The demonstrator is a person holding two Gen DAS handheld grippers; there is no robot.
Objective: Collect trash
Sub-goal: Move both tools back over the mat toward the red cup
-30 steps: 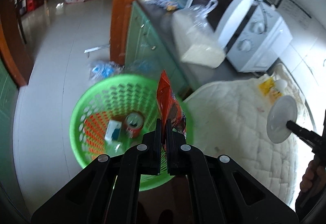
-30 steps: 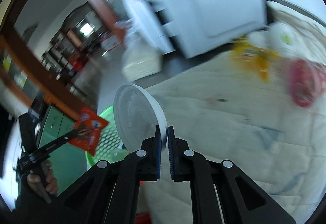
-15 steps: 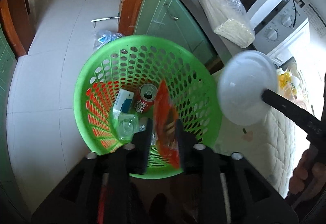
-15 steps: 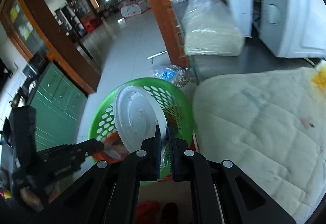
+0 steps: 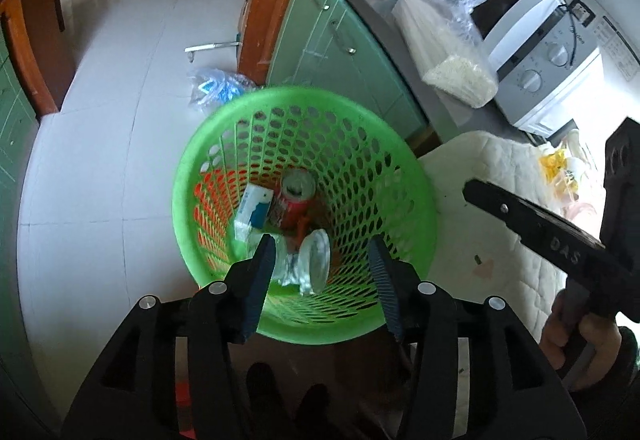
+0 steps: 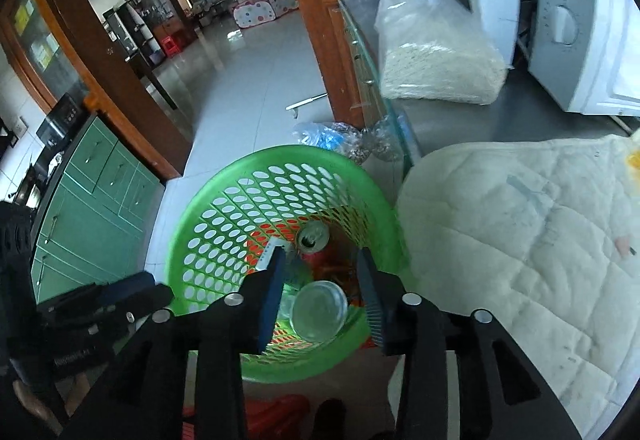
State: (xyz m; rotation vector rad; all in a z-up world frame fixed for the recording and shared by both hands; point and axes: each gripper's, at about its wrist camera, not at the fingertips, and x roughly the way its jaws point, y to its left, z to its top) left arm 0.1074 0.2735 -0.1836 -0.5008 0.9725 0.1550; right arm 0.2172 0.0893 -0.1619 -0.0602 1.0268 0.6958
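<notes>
A green perforated basket (image 5: pixel 400 159) stands on the floor beside the table; it also shows in the right wrist view (image 6: pixel 208 224). Inside lie a red soda can (image 5: pixel 294 195), a small white and blue carton (image 5: pixel 253 207), a clear round plastic lid (image 5: pixel 316 266) and crumpled wrappers. The lid also shows in the right wrist view (image 6: pixel 318 310), with the can (image 6: pixel 313 236) behind it. My left gripper (image 5: pixel 322 260) is open and empty above the basket. My right gripper (image 6: pixel 320 276) is open and empty above the basket too.
A quilted white cloth (image 6: pixel 520 232) covers the table at the right. A bag of rice (image 5: pixel 448 51) and a white microwave (image 5: pixel 532 51) stand on the counter. Green cabinets (image 5: pixel 340 39) and a plastic bag (image 5: pixel 216 85) on the floor lie behind the basket.
My left gripper opened and let the red snack wrapper fall into the basket. My right gripper opened and dropped the white lid into the basket.
</notes>
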